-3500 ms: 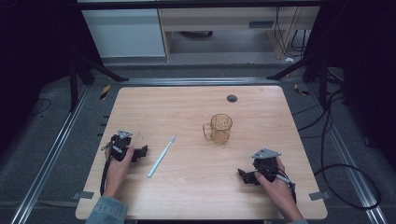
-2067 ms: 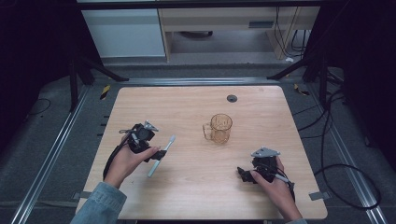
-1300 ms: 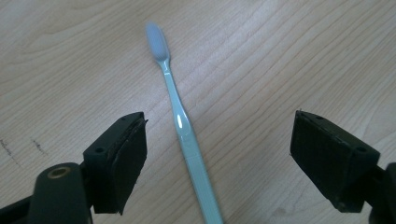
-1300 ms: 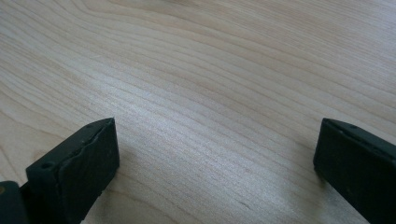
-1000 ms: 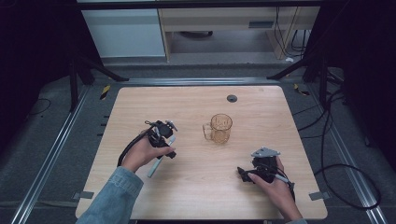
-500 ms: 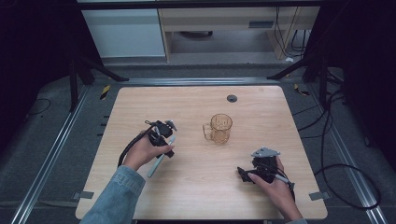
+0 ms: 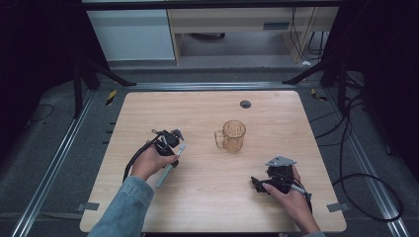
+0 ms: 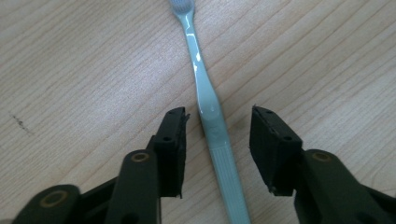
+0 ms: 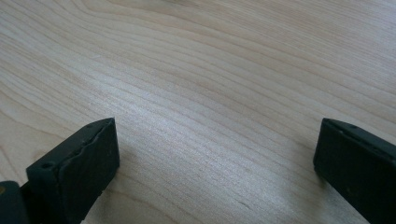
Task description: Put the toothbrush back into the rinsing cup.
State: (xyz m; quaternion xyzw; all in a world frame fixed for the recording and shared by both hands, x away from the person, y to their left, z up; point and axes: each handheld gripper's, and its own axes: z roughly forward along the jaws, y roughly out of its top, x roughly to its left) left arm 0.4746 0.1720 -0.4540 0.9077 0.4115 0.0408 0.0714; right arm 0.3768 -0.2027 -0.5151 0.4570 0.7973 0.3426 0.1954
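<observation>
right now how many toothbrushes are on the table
1: a pale blue plastic toothbrush lying flat on the wooden table, its handle between the left claw's open jaws, left of the amber glass mug.

No text, label, brand, number or sign can be read anywhere.

So the right gripper (image 9: 215,154) is just sitting low over the table (image 9: 224,70) with its two black jaws spread wide; one comes up at the bottom left, the other at the far right edge, and there's nothing but bare wood between them. The tabletop is pale, with grain lines running slantwise across the frame.
</observation>
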